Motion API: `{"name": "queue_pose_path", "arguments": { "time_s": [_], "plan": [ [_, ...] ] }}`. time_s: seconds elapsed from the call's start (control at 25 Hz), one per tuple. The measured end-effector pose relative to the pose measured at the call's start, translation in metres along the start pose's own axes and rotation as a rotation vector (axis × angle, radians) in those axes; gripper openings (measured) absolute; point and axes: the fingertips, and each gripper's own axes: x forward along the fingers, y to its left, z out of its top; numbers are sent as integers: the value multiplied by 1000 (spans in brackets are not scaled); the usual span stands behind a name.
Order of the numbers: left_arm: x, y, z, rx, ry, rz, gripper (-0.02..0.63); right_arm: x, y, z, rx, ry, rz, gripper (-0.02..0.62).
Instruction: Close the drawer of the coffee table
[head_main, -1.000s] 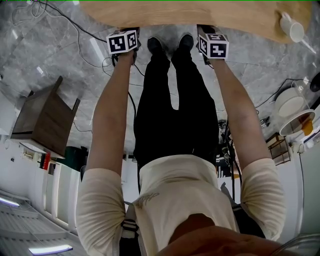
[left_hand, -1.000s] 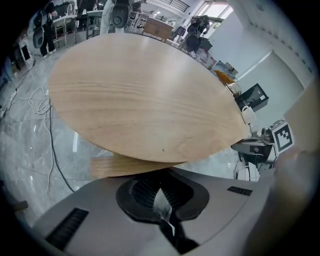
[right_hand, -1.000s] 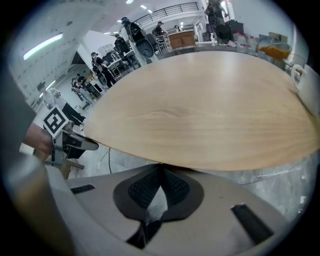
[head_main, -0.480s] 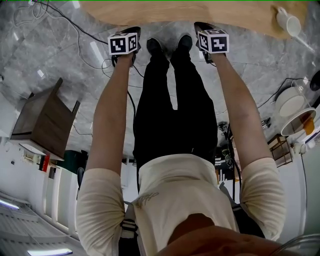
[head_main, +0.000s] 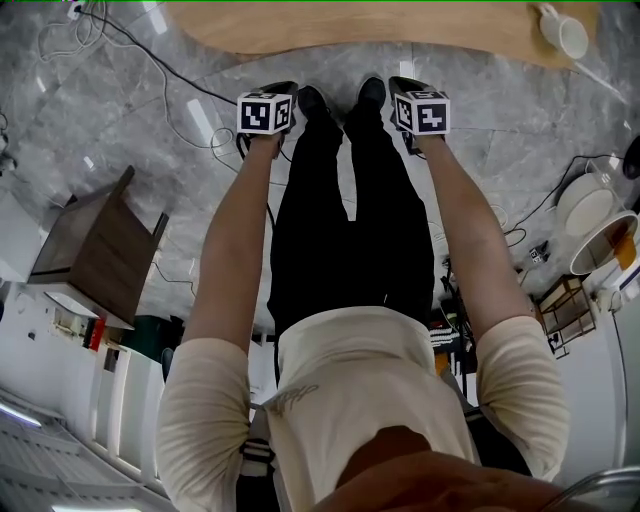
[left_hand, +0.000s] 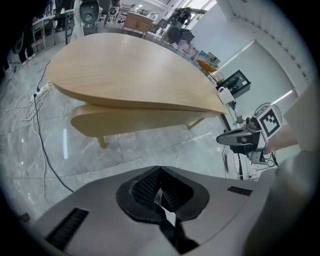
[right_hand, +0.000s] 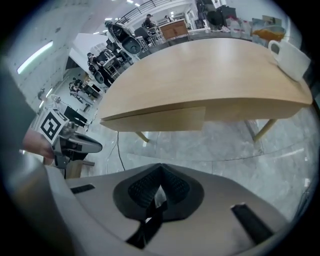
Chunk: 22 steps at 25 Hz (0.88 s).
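Note:
The light wooden coffee table (head_main: 380, 25) stands at the top of the head view. Its drawer front (right_hand: 155, 119) lies level with the edge under the tabletop (right_hand: 210, 70). My left gripper (head_main: 275, 90) and right gripper (head_main: 400, 85) hang side by side over the grey floor, a short way back from the table edge and touching nothing. In the left gripper view the left gripper (left_hand: 159, 170) has its jaws shut and empty, facing the table (left_hand: 125, 75). The right gripper (right_hand: 161, 167) is shut and empty too.
A white mug (head_main: 563, 32) sits on the table's right end. Cables (head_main: 150, 55) and a power strip (left_hand: 42, 90) lie on the floor at the left. A dark wooden stool (head_main: 95, 250) stands at the left, white round containers (head_main: 585, 205) at the right.
Both grippers have drawn back from the table's front edge toward the person. A strip of floor now shows between them and the table.

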Motion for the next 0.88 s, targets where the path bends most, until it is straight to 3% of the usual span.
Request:
{"name": "queue_pose_path", "arguments": {
  "time_s": [0.44, 0.88],
  "plan": [
    [-45, -30, -38, 6, 21, -22, 6, -54, 16, -30, 36, 7, 5, -5],
    [-130, -64, -4, 38, -43, -6, 6, -138, 33, -31, 84, -30, 0, -5]
  ]
}}
